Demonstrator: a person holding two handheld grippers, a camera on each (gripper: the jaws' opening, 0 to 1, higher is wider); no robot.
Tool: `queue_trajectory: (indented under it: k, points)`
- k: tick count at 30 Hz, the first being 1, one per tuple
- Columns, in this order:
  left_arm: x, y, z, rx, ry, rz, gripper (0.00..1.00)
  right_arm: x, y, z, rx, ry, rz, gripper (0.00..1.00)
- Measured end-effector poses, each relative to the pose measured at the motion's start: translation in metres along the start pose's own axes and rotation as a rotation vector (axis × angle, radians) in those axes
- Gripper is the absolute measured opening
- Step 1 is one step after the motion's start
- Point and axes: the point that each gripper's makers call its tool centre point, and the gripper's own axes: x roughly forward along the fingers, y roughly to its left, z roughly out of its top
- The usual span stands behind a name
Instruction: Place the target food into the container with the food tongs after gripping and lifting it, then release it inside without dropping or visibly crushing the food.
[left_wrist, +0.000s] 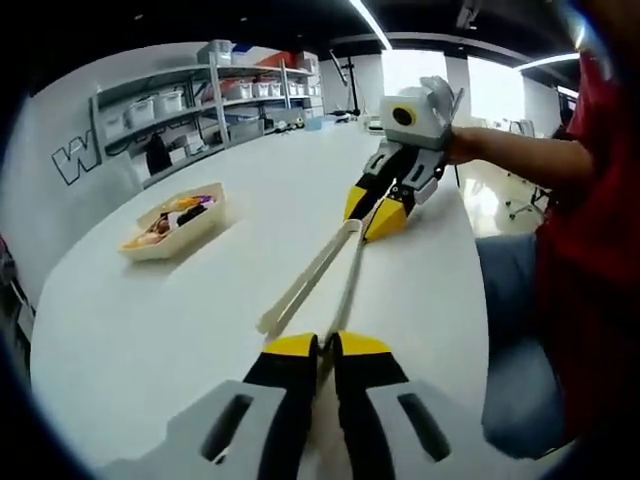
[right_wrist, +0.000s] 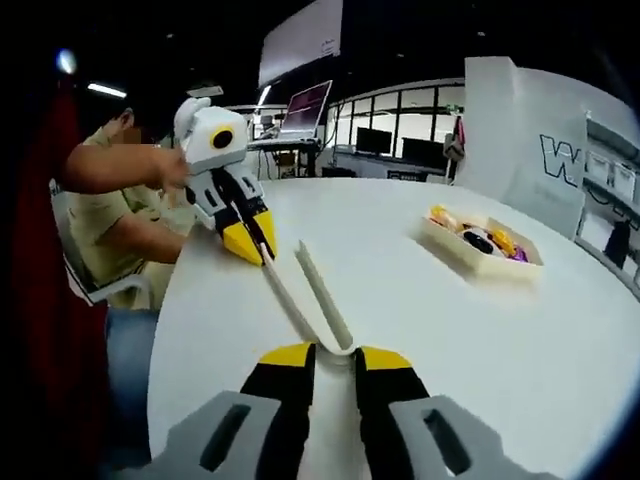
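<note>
Cream food tongs (left_wrist: 318, 272) lie stretched over the white table (left_wrist: 180, 320) between my two grippers. My left gripper (left_wrist: 325, 343) is shut on the tip of one tong arm, while the other arm's tip (left_wrist: 268, 324) lies free beside it. In the right gripper view my right gripper (right_wrist: 337, 352) is shut on the tongs' bent hinge end (right_wrist: 336, 347). The left gripper (right_wrist: 252, 245) shows there at the far end. A cream boat-shaped container (left_wrist: 175, 225) (right_wrist: 482, 245) holds orange, dark and purple food pieces, well off to the side of both grippers.
The table edge (right_wrist: 165, 330) curves close by, with a seated person (right_wrist: 110, 230) just beyond it. The person holding the grippers wears a red top (left_wrist: 590, 250). Shelves with bins (left_wrist: 200, 100) stand beyond the table.
</note>
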Motion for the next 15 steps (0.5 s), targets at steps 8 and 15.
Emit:
queue_trajectory:
  k: [8, 15]
  points:
    - [0.007, 0.004, 0.012, 0.022, -0.009, 0.017, 0.04, 0.002, -0.016, 0.001, -0.034, 0.016, -0.087, 0.13]
    - [0.019, 0.017, 0.013, 0.025, -0.002, 0.034, 0.04, 0.006, -0.034, 0.002, -0.081, 0.028, -0.163, 0.14]
